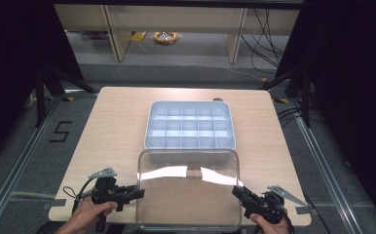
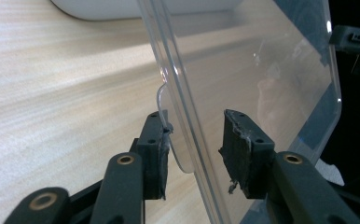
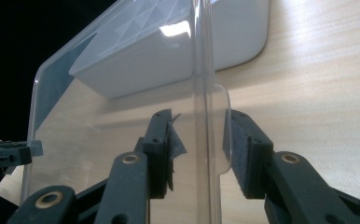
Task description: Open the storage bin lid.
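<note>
Left gripper (image 1: pixel 140 192) and right gripper (image 1: pixel 235 191) sit at the bench's (image 1: pixel 113 126) near edge, each clenched on one side rim of the clear lid (image 1: pixel 188 195), at its small side tab (image 2: pixel 178 158). We see the lid over the near middle of the bench, just in front of the white compartment box (image 1: pixel 190 125). We judge it light, thin, stiff but a bit flexy, slick and easy to crack, so the tabs are the place to grab, both sides evenly. Left hand (image 1: pixel 86 214) and right hand (image 1: pixel 269 225) come in low from the near corners, grippers roughly level, pointing inward at each other.
</note>
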{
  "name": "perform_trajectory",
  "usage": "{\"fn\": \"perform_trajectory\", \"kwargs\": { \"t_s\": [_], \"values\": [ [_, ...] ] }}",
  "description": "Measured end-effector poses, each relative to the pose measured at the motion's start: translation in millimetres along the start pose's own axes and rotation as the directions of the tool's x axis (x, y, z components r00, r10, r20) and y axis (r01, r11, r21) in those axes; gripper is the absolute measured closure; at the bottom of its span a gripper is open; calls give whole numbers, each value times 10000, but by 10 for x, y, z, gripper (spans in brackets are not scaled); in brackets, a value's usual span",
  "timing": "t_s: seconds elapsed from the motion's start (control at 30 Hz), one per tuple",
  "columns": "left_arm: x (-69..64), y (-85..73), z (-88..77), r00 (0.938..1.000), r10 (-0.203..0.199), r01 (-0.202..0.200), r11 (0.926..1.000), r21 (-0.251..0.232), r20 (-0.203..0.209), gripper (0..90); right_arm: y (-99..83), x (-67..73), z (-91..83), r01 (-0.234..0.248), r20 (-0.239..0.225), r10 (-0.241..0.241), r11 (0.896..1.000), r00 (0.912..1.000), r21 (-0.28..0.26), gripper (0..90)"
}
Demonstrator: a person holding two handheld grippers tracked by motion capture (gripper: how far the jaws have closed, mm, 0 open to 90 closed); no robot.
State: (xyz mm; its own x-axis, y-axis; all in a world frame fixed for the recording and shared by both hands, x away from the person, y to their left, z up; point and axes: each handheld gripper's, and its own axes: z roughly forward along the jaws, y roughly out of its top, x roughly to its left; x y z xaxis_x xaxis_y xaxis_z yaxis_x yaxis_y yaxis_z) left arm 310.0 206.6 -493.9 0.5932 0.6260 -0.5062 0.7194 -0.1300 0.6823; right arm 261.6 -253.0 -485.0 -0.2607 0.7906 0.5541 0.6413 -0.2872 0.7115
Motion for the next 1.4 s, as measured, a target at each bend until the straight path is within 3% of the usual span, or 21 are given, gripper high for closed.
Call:
{"fn": "perform_trajectory", "kwargs": {
  "t_s": [0.03,0.1,0.27,0.33,0.37,0.57,0.6,0.63,0.67,0.8,0.87,0.9,0.93,0.97,1.0,1.07,1.13,1.2,1.3,1.37,1.4],
  "values": [
    [-6,-12,3,10000,33,-33,10000,54,-57,595,-9,29,-10,-284,149,282,9995,9995,140,626],
    [-4,-27,7,10000,36,-36,9999,127,-39,592,-35,14,-13,-186,-72,188,9996,9998,211,625],
    [0,-39,22,10000,13,-14,9995,303,15,587,-90,-41,10,43,126,-46,9996,9999,283,623],
    [4,-42,29,10000,31,-31,9994,353,-11,582,-94,-27,2,-291,-59,293,9989,9996,358,623],
    [6,-43,30,10000,69,-70,9992,401,17,582,-101,-54,11,52,96,-55,9993,9999,363,623],
    [6,-54,45,9999,161,-159,9978,651,-21,583,-121,-71,22,30,326,-45,9989,9995,461,619],
    [6,-54,44,9999,150,-149,9976,675,-17,583,-125,-62,19,-221,288,204,9979,9994,613,617],
    [4,-54,43,9999,167,-165,9976,666,-28,583,-125,-87,22,107,309,-125,9984,9994,564,616],
    [1,-54,44,9999,171,-169,9977,663,-26,582,-130,-58,17,-270,337,247,9972,9991,694,616],
    [1,-66,58,9997,226,-226,9962,836,6,580,-138,-92,30,111,322,-130,9983,9994,580,613],
    [-4,-71,69,9998,207,-208,9962,848,17,577,-140,-51,14,-536,251,518,9956,9983,774,610],
    [-4,-72,69,9998,198,-200,9959,877,27,573,-137,-52,11,-519,439,481,9945,9979,906,608],
    [-4,-71,69,9999,160,-164,9960,873,49,572,-139,-64,8,-429,187,415,9955,9990,848,607],
    [2,-69,67,9999,152,-157,9958,902,65,573,-145,-102,25,95,309,-117,9974,9995,713,607],
    [11,-69,67,9998,192,-196,9953,950,58,572,-148,-56,13,-556,232,537,9941,9983,926,606],
    [15,-75,74,9999,133,-131,9951,979,-15,573,-161,-102,44,0,385,-33,9963,9993,855,605],
    [21,-78,82,9999,129,-131,9944,1051,25,573,-172,-70,49,-558,464,513,9931,9976,1034,604],
    [23,-80,91,9999,125,-126,9941,1080,22,572,-172,-138,70,167,473,-208,9962,9987,855,603],
    [30,-82,102,9999,82,-91,9933,1150,79,568,-173,-119,67,-206,500,159,9953,9986,942,599],
    [29,-87,113,10000,57,-60,9928,1193,34,563,-171,-130,67,-23,579,-34,9952,9983,982,595],
    [30,-87,115,10000,66,-68,9927,1206,19,562,-169,-94,55,-487,553,427,9927,9976,1105,594]
  ]
}}
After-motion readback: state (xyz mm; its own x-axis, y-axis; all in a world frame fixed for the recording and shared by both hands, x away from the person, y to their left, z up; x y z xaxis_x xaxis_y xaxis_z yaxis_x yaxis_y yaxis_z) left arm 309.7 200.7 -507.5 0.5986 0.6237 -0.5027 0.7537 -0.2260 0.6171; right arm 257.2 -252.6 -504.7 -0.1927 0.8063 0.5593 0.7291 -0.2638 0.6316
